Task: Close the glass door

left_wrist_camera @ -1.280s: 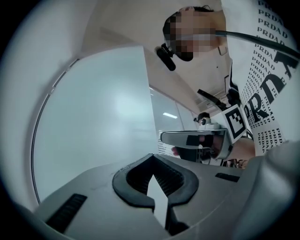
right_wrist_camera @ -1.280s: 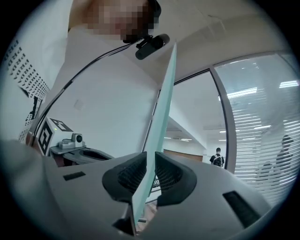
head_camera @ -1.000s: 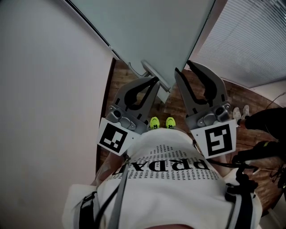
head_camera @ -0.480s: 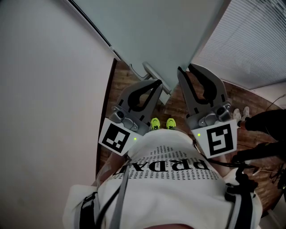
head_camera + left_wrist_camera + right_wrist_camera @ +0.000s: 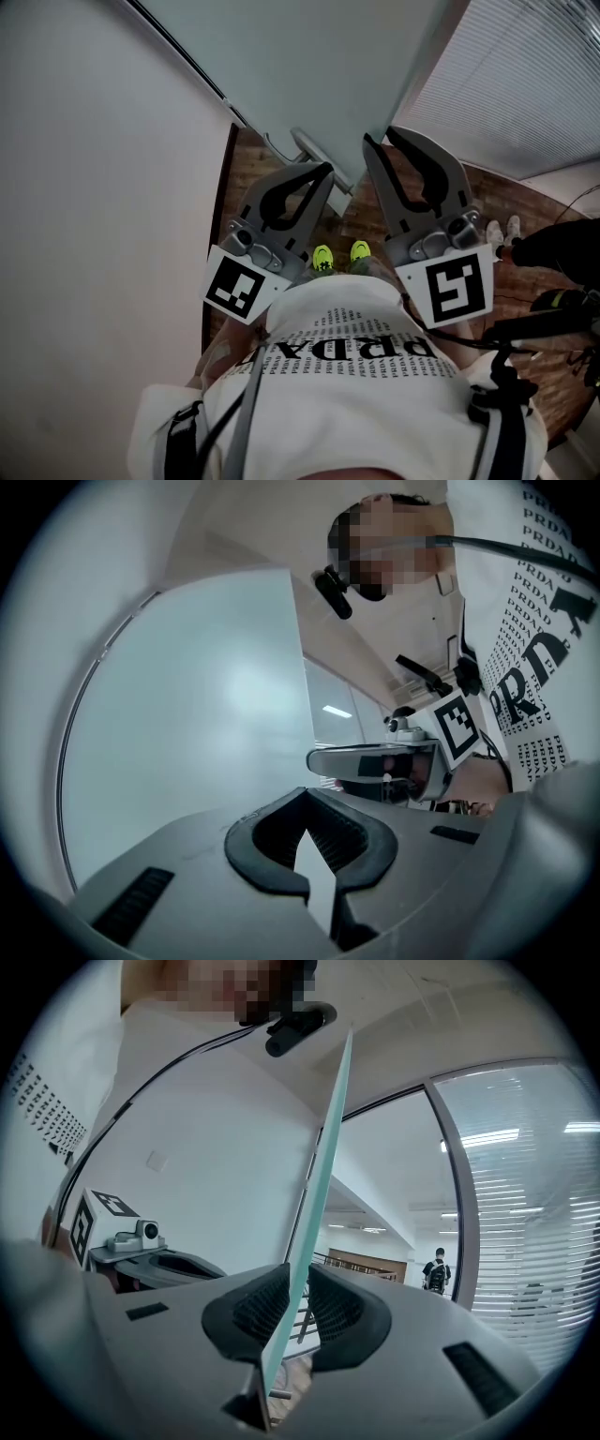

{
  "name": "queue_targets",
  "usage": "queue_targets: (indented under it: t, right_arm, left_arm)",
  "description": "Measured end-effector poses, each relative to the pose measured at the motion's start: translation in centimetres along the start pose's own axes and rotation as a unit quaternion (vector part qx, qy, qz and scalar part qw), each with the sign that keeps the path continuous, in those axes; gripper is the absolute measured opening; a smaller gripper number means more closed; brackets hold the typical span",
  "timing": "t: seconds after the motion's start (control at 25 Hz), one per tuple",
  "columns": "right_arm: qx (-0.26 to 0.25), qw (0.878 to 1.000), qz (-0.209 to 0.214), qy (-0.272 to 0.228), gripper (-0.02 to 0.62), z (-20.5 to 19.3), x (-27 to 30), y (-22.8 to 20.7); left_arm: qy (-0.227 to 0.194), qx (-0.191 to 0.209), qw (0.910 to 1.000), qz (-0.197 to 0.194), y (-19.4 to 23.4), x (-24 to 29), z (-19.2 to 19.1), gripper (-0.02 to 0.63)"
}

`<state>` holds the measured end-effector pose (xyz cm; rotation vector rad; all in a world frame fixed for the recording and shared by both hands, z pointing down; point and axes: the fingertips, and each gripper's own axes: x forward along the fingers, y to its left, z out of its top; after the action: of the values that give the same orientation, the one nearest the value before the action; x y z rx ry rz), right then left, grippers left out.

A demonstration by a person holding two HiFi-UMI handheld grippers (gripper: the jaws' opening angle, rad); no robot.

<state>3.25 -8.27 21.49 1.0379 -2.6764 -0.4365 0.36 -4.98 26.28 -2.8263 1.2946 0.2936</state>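
The frosted glass door [image 5: 309, 66] fills the top centre of the head view, and its metal handle [image 5: 314, 150] juts out low on its face. My right gripper [image 5: 380, 139] sits at the door's free edge. In the right gripper view the green glass edge [image 5: 323, 1157] runs straight between the pads, with the right gripper [image 5: 298, 1288] shut on it. My left gripper [image 5: 324, 171] is shut on nothing, its tips just below the handle. The left gripper view shows the left gripper [image 5: 307, 808] facing the door's pale face [image 5: 187, 714], with the right gripper [image 5: 375, 761] beside it.
A white wall [image 5: 103, 187] stands close on the left. Slatted blinds [image 5: 525, 84] cover the glazing on the right. Wood floor [image 5: 525, 206] lies below, with my yellow shoes [image 5: 323, 258]. A dark-clothed person [image 5: 553, 248] stands at the right. Beyond the doorway, another person [image 5: 438, 1269] walks away.
Hardly anything differs. Both grippers hold their places at the door, the right one still on the glass edge. The view has swayed slightly and my feet have shifted a little.
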Motion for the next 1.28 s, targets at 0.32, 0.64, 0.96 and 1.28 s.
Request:
queue_targets:
  t: [0.32,0.64,0.96,1.28]
  right_arm:
    - [0.001,1.000,0.022,0.012,0.055,0.4,0.6,1.9]
    - [0.002,0.999,0.047,0.009,0.055,1.0,1.3,3.2]
    - [0.014,0.999,0.048,-0.003,0.055,1.6,1.4,3.0]
    - [0.002,1.000,0.027,0.006,0.055,1.2,0.5,1.6]
  left_arm:
    - [-0.016,0.001,0.9998,0.015,0.4,-0.3,0.4,0.000]
    - [-0.015,0.012,0.9997,0.017,0.8,-0.4,0.3,0.000]
    - [-0.009,0.023,0.9996,0.010,0.8,-0.2,0.6,0.000]
    - [-0.023,0.024,0.9995,-0.002,0.7,0.8,0.9,0.000]
